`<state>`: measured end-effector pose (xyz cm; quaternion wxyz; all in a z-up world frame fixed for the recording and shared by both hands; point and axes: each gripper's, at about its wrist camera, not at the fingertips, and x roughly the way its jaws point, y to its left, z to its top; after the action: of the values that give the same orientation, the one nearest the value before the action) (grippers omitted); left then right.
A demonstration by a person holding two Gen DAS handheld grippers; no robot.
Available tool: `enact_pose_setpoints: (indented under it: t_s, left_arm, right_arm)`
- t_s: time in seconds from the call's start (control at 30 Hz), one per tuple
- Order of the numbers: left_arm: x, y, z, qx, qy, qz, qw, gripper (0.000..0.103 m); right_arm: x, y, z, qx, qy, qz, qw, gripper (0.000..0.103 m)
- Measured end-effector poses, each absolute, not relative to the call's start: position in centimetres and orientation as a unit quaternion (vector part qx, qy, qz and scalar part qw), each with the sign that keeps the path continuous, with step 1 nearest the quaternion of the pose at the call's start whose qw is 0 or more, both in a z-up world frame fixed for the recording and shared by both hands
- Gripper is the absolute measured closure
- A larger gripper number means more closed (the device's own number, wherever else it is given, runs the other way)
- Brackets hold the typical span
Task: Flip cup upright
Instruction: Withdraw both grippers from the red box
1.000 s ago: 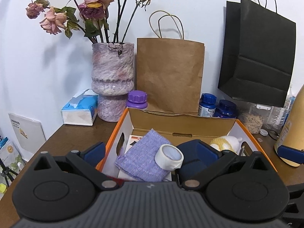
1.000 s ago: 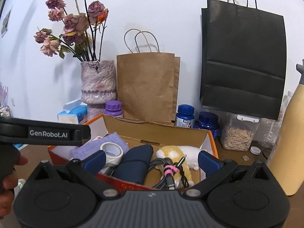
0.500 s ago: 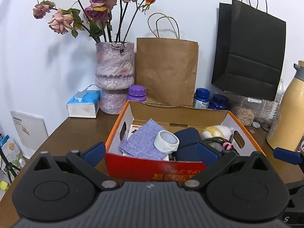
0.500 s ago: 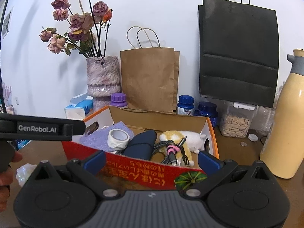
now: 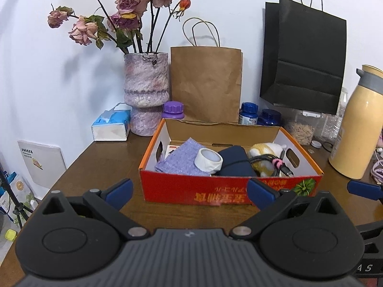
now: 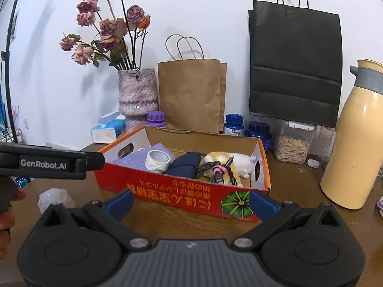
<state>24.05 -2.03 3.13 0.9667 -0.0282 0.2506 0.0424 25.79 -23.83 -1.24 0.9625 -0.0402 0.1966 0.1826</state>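
In the right wrist view a small clear, iridescent cup (image 6: 53, 197) sits on the brown table (image 6: 167, 217) at the far left, partly hidden behind my right gripper's left finger; I cannot tell how it is oriented. It does not show in the left wrist view. My right gripper (image 6: 191, 202) is open with nothing between its blue pads, and the cup is to its left. My left gripper (image 5: 190, 191) is also open and empty, facing the red box (image 5: 227, 191). The left gripper's black body (image 6: 43, 163) reaches in above the cup, held by a hand (image 6: 7, 205).
The open box holds a purple cloth (image 5: 182, 159), a tape roll (image 5: 208, 159), a dark pouch, a plush toy and a cable. Behind it stand a flower vase (image 5: 144, 88), tissue box (image 5: 111, 125), brown and black paper bags, pill bottles and a seed jar. A yellow thermos (image 6: 354, 143) stands right.
Both grippers have drawn back from the box, so its red front and the bare table before it now show. The cup has come into the right wrist view.
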Motion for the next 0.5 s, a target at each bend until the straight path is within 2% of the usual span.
enact_pose_setpoints:
  t_s: [0.5]
  left_arm:
    - [19.6,-1.8,2.7,-0.018,0.262,0.047,0.964,0.000]
  right_arm:
    - [21.3,-24.5,-2.7,-0.050,0.218,0.186,0.957,0.000]
